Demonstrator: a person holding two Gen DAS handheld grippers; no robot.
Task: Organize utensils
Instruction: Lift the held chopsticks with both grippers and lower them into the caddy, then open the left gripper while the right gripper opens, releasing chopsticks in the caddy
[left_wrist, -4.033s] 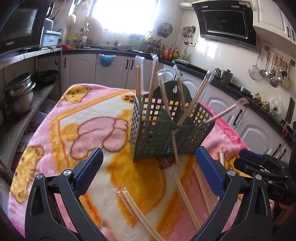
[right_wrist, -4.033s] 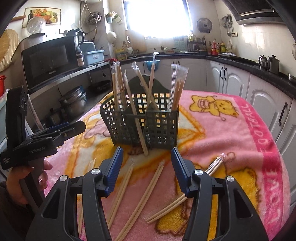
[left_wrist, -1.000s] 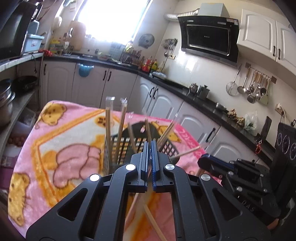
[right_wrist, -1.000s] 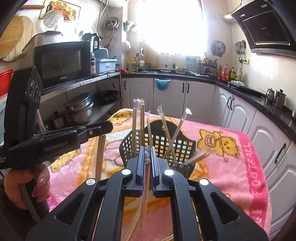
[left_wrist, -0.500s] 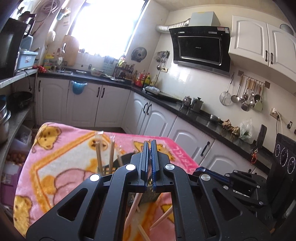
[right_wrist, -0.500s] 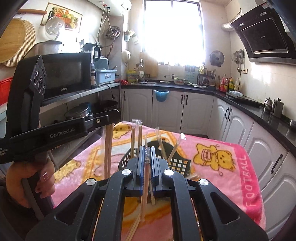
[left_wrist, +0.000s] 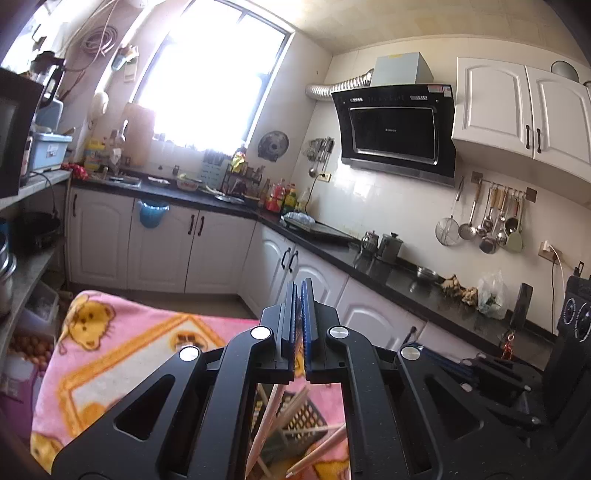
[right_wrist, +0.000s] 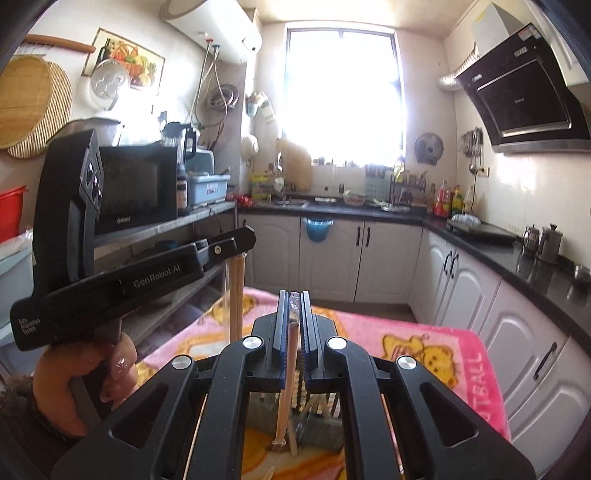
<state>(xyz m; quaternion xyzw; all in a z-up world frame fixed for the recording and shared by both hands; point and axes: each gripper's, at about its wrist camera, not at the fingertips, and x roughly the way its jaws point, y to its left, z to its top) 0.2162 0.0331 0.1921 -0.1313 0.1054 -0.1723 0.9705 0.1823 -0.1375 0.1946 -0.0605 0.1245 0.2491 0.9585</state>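
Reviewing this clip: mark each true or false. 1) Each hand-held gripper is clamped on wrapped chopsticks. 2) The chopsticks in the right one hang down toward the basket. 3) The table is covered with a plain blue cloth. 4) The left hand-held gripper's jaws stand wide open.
1) True. The right hand-held gripper is shut on a wrapped pair of chopsticks; the left hand-held gripper pinches another pair.
2) True. They hang down over the dark mesh basket.
3) False. The blanket is pink with cartoon bears.
4) False. Its jaws are shut in both views.
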